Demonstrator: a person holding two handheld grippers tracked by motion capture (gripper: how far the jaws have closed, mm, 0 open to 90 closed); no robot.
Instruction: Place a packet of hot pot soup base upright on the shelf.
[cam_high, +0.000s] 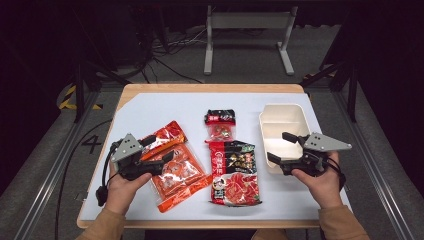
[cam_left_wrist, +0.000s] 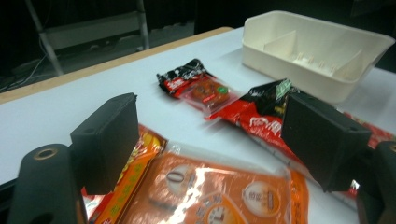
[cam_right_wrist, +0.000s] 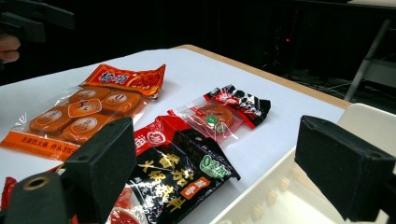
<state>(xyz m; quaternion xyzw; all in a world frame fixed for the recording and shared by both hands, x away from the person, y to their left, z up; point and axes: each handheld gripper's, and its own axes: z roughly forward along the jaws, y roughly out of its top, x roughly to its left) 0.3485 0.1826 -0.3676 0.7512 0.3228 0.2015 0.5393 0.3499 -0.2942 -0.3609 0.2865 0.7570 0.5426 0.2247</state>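
Two grippers show from above: left gripper spread over the orange packet, right gripper spread over the cream tray. Left gripper view: packet lies beneath its parted jaws. Right gripper view: tray rim sits under the right-hand jaw.

On the table, the left gripper hangs over the orange packet near the left edge, its jaws spread wide on either side of the packet's upper end. A big red-and-black packet lies in the middle toward the near edge, with a small packet just beyond it. By the right edge the right gripper holds its parted jaws over the near left rim of the cream tray.
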